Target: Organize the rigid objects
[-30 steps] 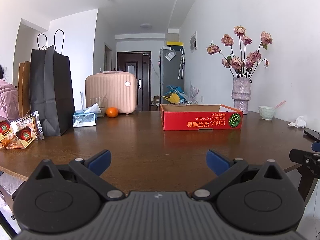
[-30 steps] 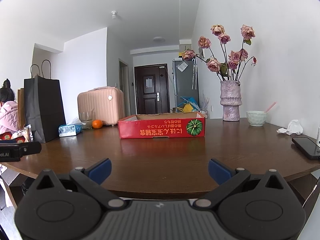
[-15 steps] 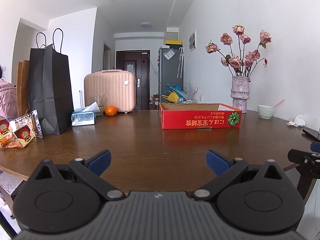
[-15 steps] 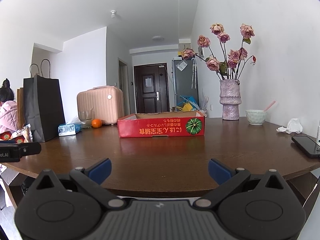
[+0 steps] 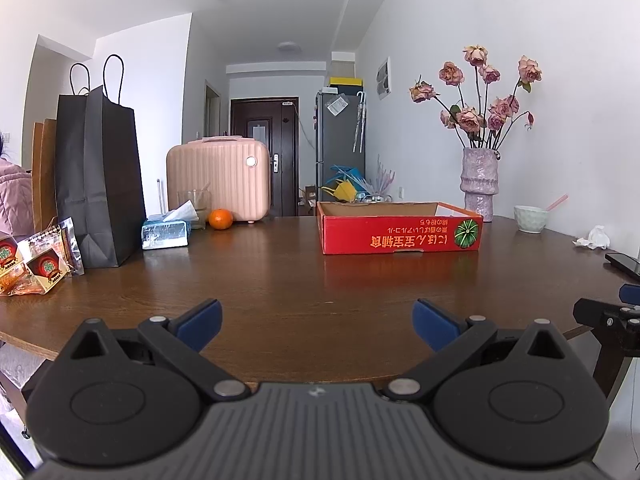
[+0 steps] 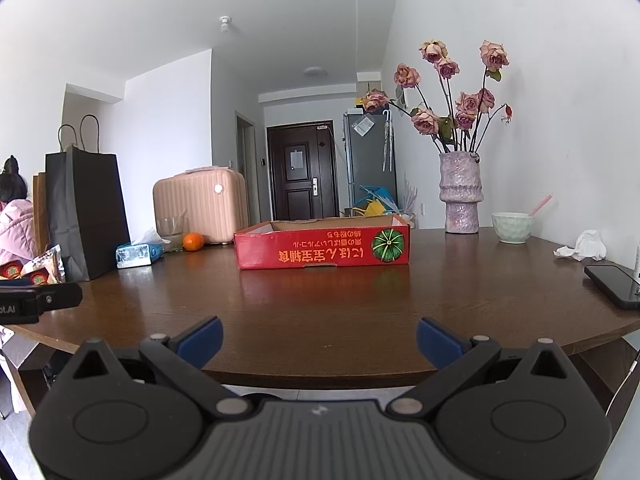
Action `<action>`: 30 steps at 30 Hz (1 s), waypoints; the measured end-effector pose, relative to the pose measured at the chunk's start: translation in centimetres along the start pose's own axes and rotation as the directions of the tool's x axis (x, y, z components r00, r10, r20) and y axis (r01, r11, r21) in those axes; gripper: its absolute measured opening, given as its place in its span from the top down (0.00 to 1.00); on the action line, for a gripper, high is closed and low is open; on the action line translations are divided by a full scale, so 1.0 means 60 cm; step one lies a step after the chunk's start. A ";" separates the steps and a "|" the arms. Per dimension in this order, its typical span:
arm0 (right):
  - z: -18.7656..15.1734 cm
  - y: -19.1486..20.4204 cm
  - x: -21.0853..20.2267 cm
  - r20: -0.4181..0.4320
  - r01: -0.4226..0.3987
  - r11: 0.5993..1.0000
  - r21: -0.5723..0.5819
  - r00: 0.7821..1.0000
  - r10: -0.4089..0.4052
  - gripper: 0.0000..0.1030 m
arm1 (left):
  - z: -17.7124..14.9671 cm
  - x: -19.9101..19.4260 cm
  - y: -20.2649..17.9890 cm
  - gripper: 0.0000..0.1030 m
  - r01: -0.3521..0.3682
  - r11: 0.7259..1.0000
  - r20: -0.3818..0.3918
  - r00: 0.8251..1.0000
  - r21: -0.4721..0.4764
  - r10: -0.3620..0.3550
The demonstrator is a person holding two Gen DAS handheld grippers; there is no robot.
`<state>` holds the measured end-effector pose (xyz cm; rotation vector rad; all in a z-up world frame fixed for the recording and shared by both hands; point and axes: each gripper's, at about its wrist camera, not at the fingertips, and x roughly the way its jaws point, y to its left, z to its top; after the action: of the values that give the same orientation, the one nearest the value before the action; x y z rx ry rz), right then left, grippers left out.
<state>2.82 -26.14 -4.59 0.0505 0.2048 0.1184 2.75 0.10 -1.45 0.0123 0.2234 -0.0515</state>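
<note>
A shallow red cardboard box (image 5: 400, 234) (image 6: 322, 248) stands open on the brown table (image 5: 280, 280) (image 6: 340, 296), well beyond both grippers. An orange (image 5: 221, 219) (image 6: 193, 241) lies left of it by a glass (image 5: 195, 200). My left gripper (image 5: 318, 320) is open and empty at the table's near edge. My right gripper (image 6: 320, 338) is open and empty, also at the near edge. A black phone (image 6: 612, 285) lies at the right. A pale bowl (image 6: 512, 227) stands beside a vase of roses (image 6: 460, 196).
A black paper bag (image 5: 98, 176), snack packets (image 5: 36, 258) and a tissue pack (image 5: 165, 233) stand at the left. A pink suitcase (image 5: 218, 178) is behind the orange. A crumpled tissue (image 6: 582, 246) lies near the phone. The other gripper shows at each view's side.
Both views have shifted slightly; the box and vase sit a little higher in frame. Both grippers stay open and empty.
</note>
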 end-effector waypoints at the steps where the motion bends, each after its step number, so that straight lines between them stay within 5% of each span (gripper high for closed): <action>1: 0.000 0.000 0.000 0.001 0.001 1.000 0.000 1.000 -0.001 0.00 | -0.001 0.000 -0.001 0.00 -0.001 1.000 0.000 1.000 0.000 0.001; 30: -0.004 -0.001 0.004 -0.012 0.010 1.000 0.004 1.000 -0.010 0.00 | -0.004 -0.002 -0.008 0.00 0.011 1.000 0.006 1.000 0.017 -0.012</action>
<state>3.03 -26.18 -4.89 0.0531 0.2173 0.1083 2.55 -0.34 -1.68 0.0276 0.2172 -0.0649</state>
